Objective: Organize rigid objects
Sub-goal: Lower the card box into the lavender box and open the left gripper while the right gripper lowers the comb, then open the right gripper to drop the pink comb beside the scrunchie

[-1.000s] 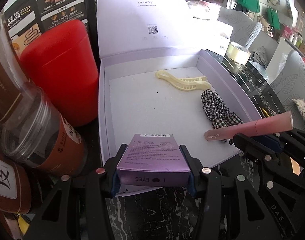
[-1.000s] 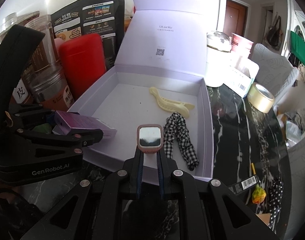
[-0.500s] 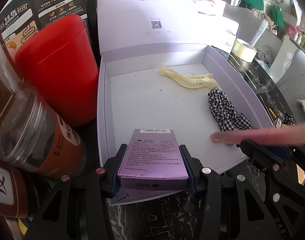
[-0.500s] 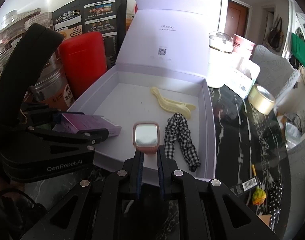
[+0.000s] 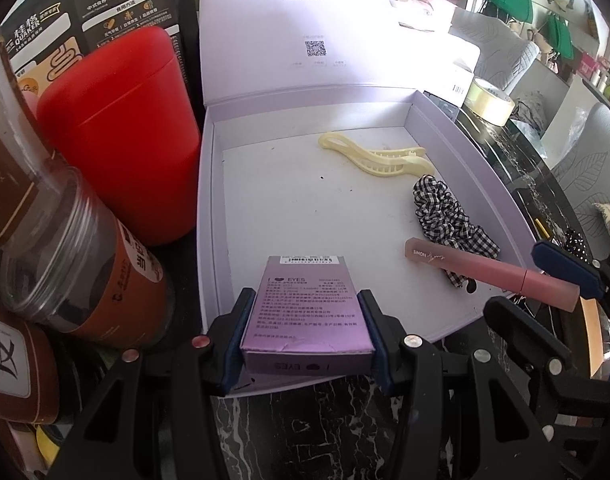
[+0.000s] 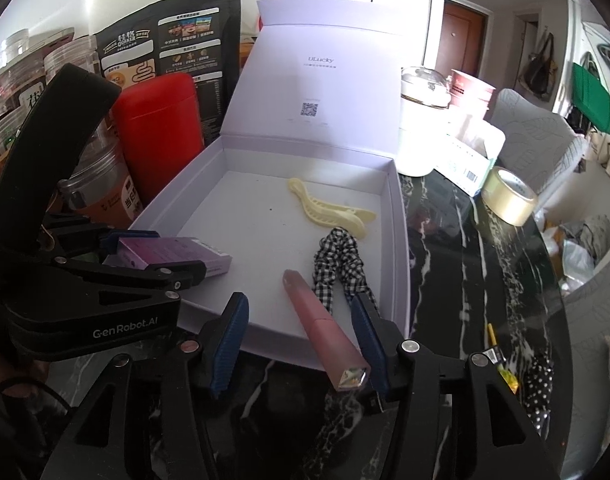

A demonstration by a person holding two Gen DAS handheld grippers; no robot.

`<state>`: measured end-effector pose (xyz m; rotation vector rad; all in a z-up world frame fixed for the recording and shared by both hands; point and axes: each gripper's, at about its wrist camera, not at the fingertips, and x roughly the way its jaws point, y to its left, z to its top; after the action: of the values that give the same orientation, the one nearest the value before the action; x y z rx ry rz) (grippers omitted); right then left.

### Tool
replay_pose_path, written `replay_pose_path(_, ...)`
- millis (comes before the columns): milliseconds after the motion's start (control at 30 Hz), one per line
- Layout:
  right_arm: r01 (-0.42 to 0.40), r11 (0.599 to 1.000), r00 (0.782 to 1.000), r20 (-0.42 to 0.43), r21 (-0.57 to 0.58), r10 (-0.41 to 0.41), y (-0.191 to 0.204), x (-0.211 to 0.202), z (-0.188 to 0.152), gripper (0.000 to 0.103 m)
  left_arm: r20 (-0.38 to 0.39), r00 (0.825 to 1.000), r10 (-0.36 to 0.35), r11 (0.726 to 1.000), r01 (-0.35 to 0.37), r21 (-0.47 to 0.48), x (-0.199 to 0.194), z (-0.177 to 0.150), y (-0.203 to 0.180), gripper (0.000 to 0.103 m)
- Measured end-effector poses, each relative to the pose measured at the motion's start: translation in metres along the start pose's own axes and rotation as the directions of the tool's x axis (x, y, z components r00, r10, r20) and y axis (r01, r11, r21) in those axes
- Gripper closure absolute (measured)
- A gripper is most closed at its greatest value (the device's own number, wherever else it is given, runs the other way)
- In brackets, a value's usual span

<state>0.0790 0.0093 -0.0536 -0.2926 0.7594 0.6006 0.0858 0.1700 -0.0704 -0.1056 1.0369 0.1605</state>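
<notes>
Right hand-held gripper (image 6: 299,346) opening, pink tube (image 6: 325,330) loose, tilted over lavender box (image 6: 397,240) front rim; may roll off. Left hand-held gripper (image 5: 305,338) clamped on purple carton (image 5: 305,312) over same rim

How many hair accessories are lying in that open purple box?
2: a yellow hair clip near the back wall, and a checkered scrunchie just in front of it by the right wall.
</notes>
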Motion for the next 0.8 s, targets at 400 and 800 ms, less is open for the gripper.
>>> replay_pose_path(400,0.028,0.999,0.999,0.020,0.028,-0.029,-0.010,-0.021,-0.004,0.047,0.018,1.000,-0.006,1.000,0.006,0.006,-0.019,-0.001,-0.010,0.016)
replay_pose_path(800,0.041,0.998,0.997,0.056,0.046,-0.044,-0.016,-0.043,-0.004,0.046,0.087,0.996,0.006,1.000,-0.008,0.016,-0.054,-0.002,-0.017,0.016)
